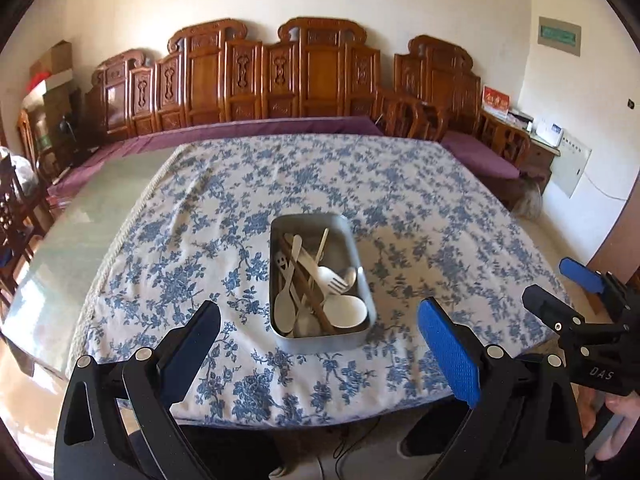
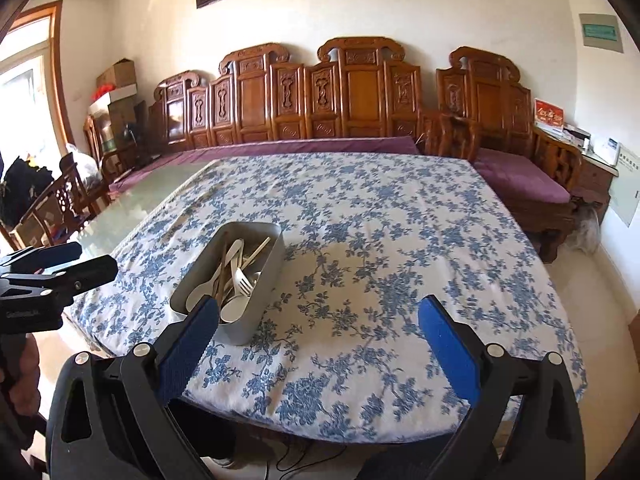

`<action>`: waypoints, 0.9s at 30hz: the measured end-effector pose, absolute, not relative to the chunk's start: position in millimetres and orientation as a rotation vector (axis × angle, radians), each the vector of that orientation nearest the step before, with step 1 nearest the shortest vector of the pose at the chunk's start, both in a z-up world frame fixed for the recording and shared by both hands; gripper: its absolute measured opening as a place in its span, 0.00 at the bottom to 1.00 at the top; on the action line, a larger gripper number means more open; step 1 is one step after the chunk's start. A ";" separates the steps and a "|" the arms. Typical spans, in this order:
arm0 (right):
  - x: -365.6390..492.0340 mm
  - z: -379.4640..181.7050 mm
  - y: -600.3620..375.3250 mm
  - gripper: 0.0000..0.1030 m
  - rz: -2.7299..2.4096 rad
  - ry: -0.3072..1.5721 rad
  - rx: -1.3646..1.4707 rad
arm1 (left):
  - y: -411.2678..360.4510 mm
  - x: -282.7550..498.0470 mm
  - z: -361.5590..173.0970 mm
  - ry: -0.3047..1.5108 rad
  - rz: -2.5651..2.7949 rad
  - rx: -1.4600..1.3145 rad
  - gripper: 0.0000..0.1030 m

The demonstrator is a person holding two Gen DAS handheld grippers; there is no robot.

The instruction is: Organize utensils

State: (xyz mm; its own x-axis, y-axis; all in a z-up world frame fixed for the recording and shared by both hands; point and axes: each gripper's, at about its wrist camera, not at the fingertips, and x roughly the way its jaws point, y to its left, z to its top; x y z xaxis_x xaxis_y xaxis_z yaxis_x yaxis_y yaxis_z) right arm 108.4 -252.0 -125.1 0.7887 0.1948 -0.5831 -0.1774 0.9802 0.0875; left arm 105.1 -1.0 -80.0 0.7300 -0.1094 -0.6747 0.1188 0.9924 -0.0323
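Observation:
A grey metal box [image 1: 322, 343] stands on the blue-flowered tablecloth [image 1: 224, 216]. Inside lie several pale utensils: white spoons [image 1: 347, 310], a white fork [image 1: 335, 280] and brown chopsticks [image 1: 304, 280]. My left gripper [image 1: 320, 302] hovers open in front of the box, nothing between its fingers. The right gripper [image 1: 560, 286] shows at the right edge of that view. In the right wrist view the box [image 2: 256, 304] sits left of centre, just beyond the left finger. My right gripper [image 2: 320, 300] is wide open and empty over the cloth. The left gripper [image 2: 86, 260] appears at the far left.
The cloth covers part of a glass-topped table [image 1: 80, 232] whose near edge is just below the grippers. A carved wooden bench [image 2: 360, 92] with purple cushions lines the far wall. Wooden chairs [image 2: 60, 200] stand to the left. Cables lie on the floor [image 2: 292, 456] under the table edge.

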 end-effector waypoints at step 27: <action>3.3 2.5 -269.3 0.97 0.173 0.303 0.033 | -23.7 -4.1 36.9 0.451 -0.083 0.046 0.92</action>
